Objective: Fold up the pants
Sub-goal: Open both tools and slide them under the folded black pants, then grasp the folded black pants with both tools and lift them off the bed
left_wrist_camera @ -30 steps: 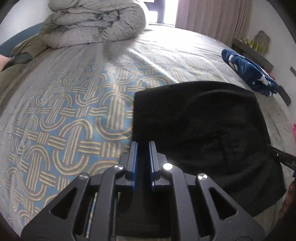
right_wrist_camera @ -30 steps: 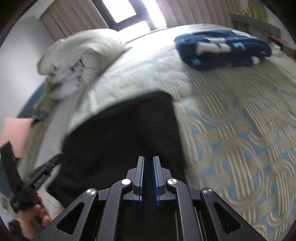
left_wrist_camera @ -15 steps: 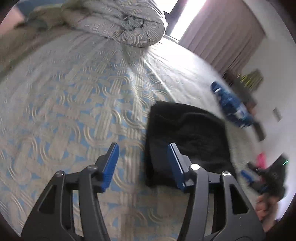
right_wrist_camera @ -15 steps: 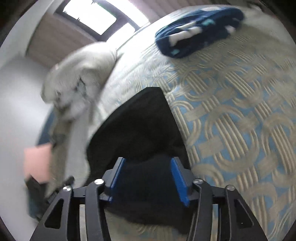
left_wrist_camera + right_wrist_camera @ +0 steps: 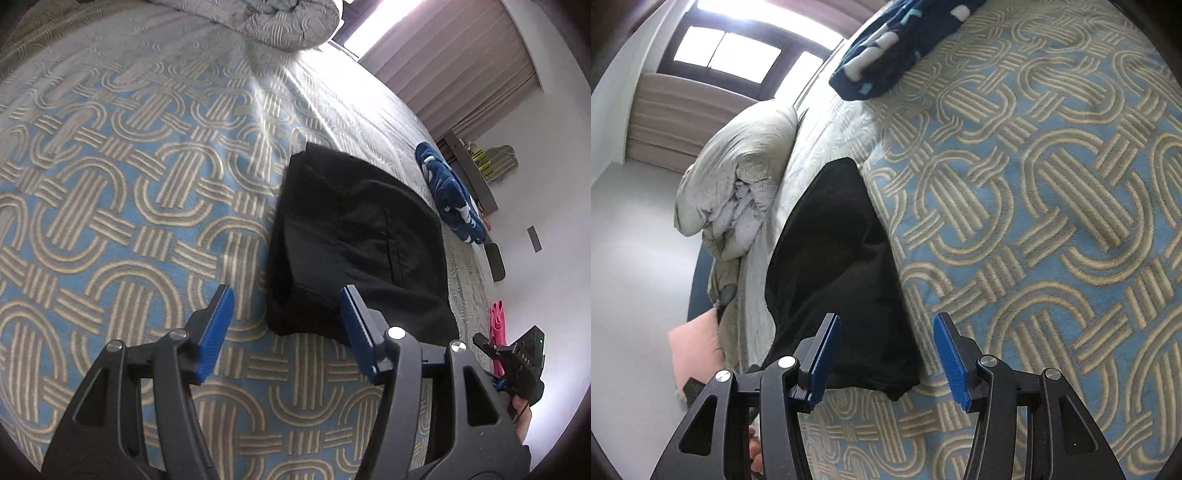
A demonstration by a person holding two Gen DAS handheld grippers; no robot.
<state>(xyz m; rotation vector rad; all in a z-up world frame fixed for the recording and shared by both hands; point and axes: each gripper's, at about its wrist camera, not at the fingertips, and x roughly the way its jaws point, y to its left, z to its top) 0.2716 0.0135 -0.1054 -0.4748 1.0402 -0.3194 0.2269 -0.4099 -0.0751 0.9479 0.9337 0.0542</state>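
— Where are the pants (image 5: 354,240)?
— Folded into a black bundle on the bed (image 5: 110,184), well apart from the rumpled duvet (image 5: 280,22) and near the blue garment (image 5: 448,195).
— And the left gripper (image 5: 286,325)?
— Raised over the pants' near edge, tilted down, jaws wide, holding nothing.
— The right gripper (image 5: 886,354)?
— Also wide and empty, angled down above the pants' near corner.

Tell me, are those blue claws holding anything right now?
No. The left gripper and right gripper are both open, holding nothing. The folded black pants lie free on the bed.
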